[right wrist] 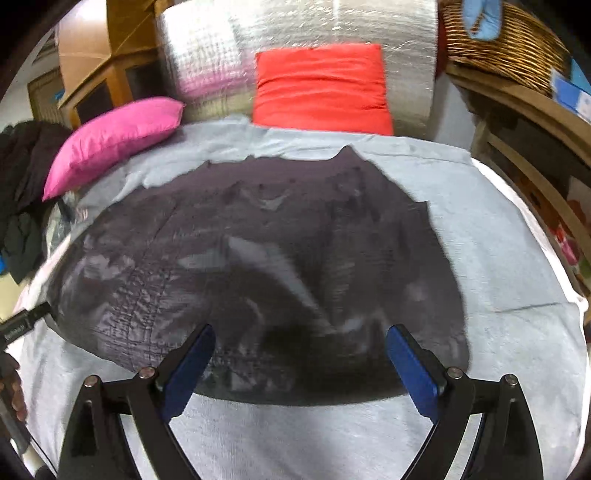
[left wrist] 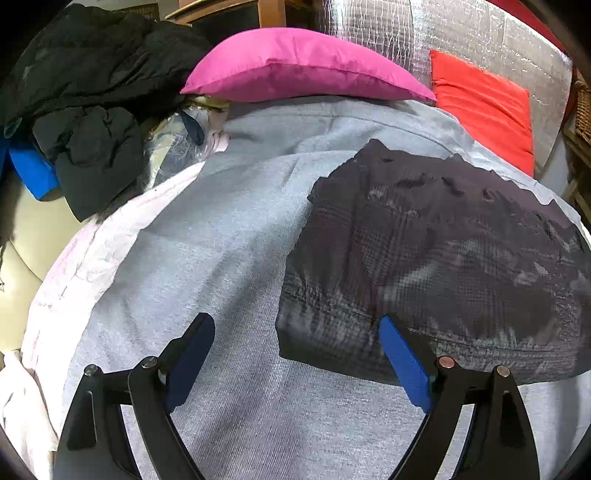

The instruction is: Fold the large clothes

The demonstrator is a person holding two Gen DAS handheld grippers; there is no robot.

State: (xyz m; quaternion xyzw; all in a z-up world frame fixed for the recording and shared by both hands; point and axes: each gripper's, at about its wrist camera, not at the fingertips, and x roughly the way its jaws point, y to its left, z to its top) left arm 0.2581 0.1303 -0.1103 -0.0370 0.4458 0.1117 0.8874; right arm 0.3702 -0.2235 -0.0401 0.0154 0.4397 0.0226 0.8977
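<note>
A dark, shiny quilted garment lies spread flat on a grey cloth that covers the bed. In the right wrist view my right gripper hovers over the garment's near edge. Its blue pads stand wide apart and nothing is pressed between them, so it is open. In the left wrist view the same garment fills the right half. My left gripper is open at the garment's left near corner; its right pad is over the dark fabric and its left pad over the grey cloth.
A pink cushion and a red cushion lean at the far side against silver foil padding. A pile of black clothes sits at far left. A wicker basket and wooden shelves stand on the right. A hand shows at the left edge.
</note>
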